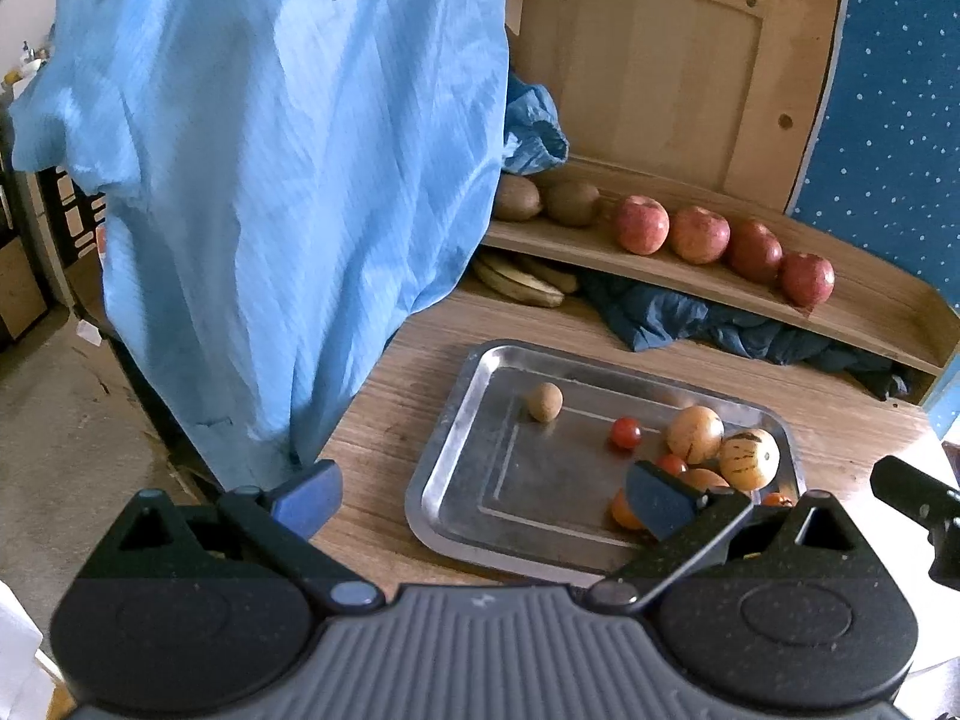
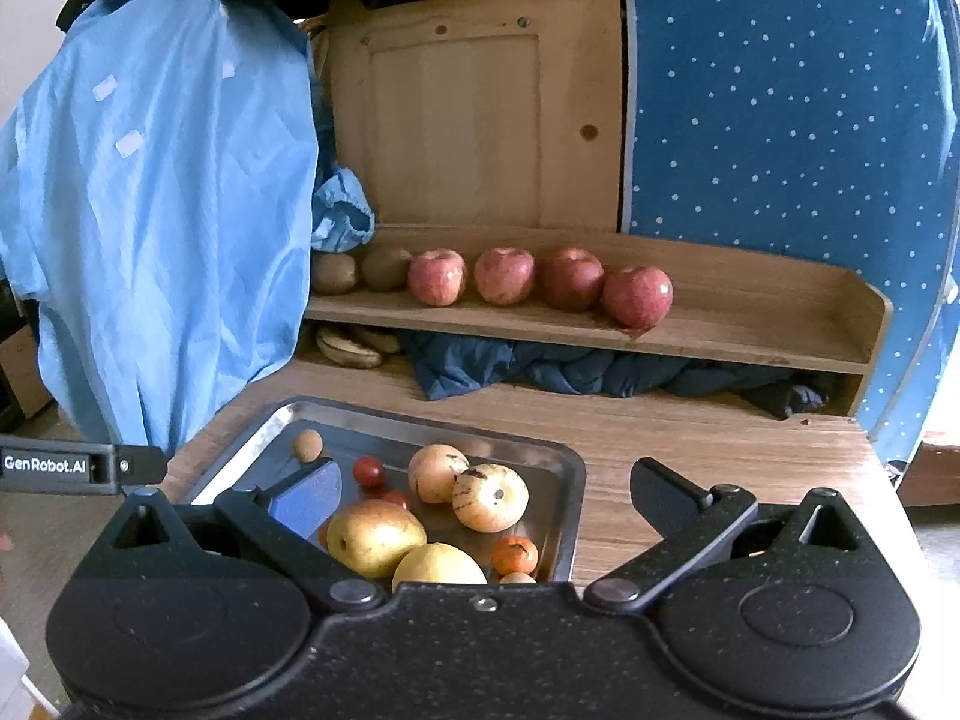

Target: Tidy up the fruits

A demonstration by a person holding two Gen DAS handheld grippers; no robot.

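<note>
Fruits crowding tray's right edge.

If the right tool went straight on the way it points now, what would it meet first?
Probably the fruit in the metal tray, likely the blemished yellow fruit between the open right tool fingers; depth is unclear.

This looks like a lived-in home room. A wooden table backs onto a wooden shelf holding apples and kiwis. A blue garment hangs beside it, dark cloth is stuffed under the shelf, and a star-dotted blue panel stands at the right.
</note>
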